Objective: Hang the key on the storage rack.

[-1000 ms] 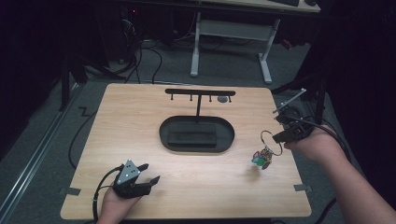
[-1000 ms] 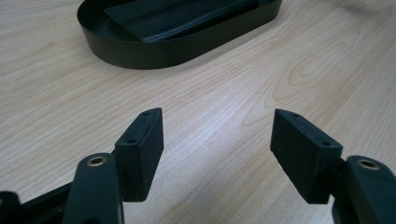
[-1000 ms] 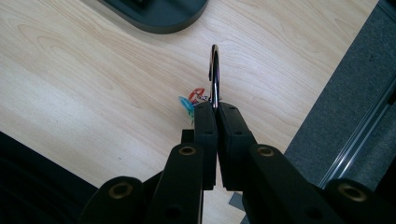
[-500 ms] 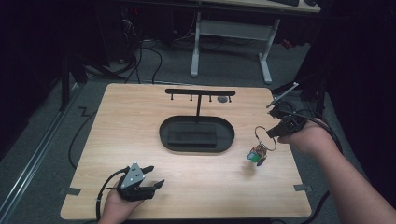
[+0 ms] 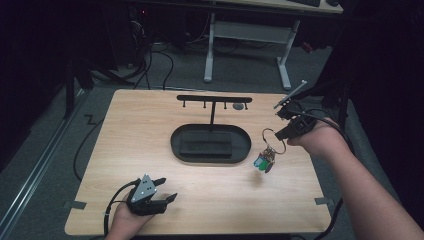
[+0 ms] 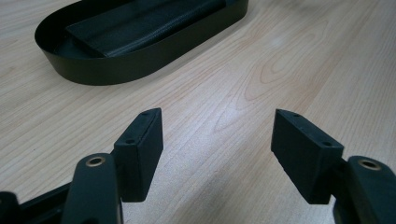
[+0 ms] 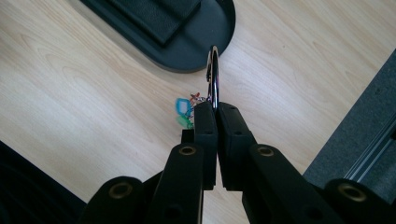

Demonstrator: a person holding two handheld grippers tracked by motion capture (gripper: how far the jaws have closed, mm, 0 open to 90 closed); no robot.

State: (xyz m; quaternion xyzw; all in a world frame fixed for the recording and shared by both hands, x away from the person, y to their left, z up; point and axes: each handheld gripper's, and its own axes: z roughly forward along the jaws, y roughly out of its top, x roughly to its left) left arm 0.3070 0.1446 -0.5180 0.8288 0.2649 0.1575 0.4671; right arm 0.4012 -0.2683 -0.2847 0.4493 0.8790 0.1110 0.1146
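My right gripper (image 5: pixel 286 131) (image 7: pixel 215 109) is shut on the metal ring (image 7: pixel 213 77) of a key ring (image 5: pixel 266 150). It holds the bunch in the air right of the black oval tray (image 5: pixel 210 143), and blue and green tags (image 5: pixel 260 162) (image 7: pixel 183 112) dangle below the ring. A black T-shaped hook rack (image 5: pixel 214 100) rises from the tray's far side. Near the front left edge of the table my left gripper (image 5: pixel 165 189) (image 6: pixel 217 149) rests open, nothing between its jaws, pointing toward the tray (image 6: pixel 135 42).
The wooden table (image 5: pixel 150 125) carries the tray and rack. A small grey disc (image 5: pixel 239 106) hangs at the rack's right end. Beyond the table stand a white desk frame (image 5: pixel 245 35) and cables on the floor (image 5: pixel 160 55). The table's right edge (image 7: pixel 336 140) lies close to my right gripper.
My right gripper has lifted the key ring higher and carried it left toward the tray. My left gripper has shifted slightly right and lower along the front edge.
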